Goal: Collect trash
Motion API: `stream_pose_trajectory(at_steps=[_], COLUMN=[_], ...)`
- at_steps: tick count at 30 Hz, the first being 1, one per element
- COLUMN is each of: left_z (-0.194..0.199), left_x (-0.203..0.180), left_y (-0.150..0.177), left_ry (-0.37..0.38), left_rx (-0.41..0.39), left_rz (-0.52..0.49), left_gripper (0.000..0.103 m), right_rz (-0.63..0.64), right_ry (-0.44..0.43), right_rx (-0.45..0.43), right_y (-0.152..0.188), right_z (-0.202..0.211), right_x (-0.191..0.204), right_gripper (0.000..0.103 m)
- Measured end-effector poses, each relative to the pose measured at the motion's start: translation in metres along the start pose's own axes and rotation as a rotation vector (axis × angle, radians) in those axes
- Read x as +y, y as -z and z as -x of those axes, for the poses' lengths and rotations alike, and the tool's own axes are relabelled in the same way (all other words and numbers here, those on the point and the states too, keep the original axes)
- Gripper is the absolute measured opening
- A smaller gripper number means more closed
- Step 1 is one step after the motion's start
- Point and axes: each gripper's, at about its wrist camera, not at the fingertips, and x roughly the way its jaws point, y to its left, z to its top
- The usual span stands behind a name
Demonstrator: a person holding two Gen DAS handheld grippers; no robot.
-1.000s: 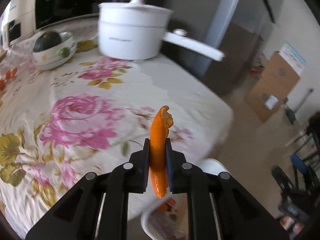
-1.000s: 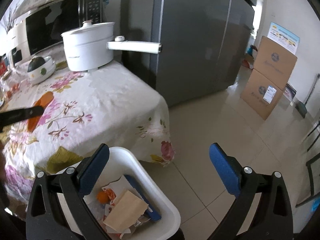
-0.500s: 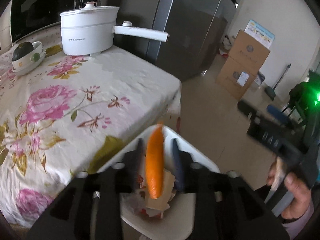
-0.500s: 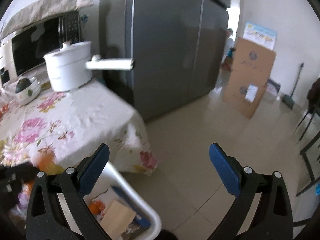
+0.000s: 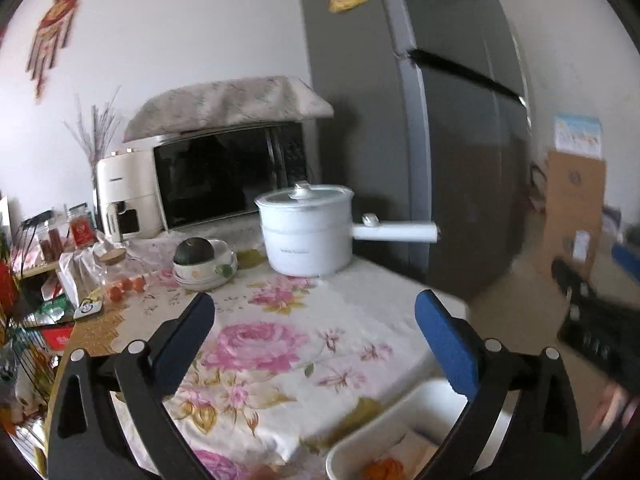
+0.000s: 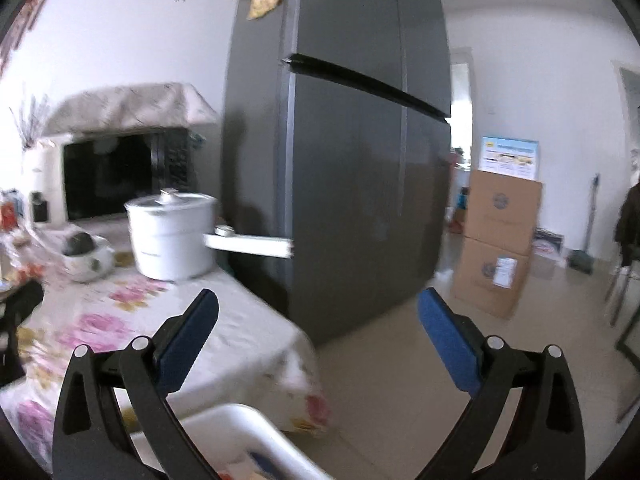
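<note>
My left gripper [image 5: 314,322] is open and empty, raised above the floral table [image 5: 256,344]. Below it at the bottom right stands a white trash bin [image 5: 404,416] with an orange peel [image 5: 382,470] lying inside. My right gripper [image 6: 318,320] is open and empty, held over the table corner [image 6: 256,344]. The bin's white rim [image 6: 240,420] shows at the bottom of the right wrist view. The right gripper also shows blurred at the right edge of the left wrist view [image 5: 592,332].
A white pot with a long handle [image 5: 308,232] and a bowl holding a dark round fruit [image 5: 202,260] stand at the table's back. A microwave [image 5: 224,176], a grey fridge [image 6: 360,152] and cardboard boxes [image 6: 500,240] stand beyond.
My left gripper opened and let go of the orange peel, which now lies in the bin. Both grippers have tilted upward, away from the bin.
</note>
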Motion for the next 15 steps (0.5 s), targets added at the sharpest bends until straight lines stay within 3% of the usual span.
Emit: stream_pose_trajectory(at_steps=[2,4,8,15], left_z=[-0.01,-0.014,-0.027,-0.033], left_x=[0.014,0.027,0.025,0.032], left_y=[0.001,0.008,0.016,0.029], left_ry=[-0.054,-0.085,-0.11,-0.132], left_rx=[0.056,0.06,0.133,0.199], left_rz=[0.091,0.176,0.086,0.11], left_gripper=[0.097,0.097,0.097,0.097], right_rz=[-0.017,-0.03,-0.004,0.062], right_ry=[-0.03,-0.066,-0.086,-0.092], right_rx=[0.029,0.069,0.124,0.116], right_y=[-0.001,-0.001,0.003,0.007], right_z=[-0.006,-0.014,-0.021,-0.017], right_x=[0.005,0.012,0.031,0.058], right_gripper=[0.096,0.096,0.096,0.096])
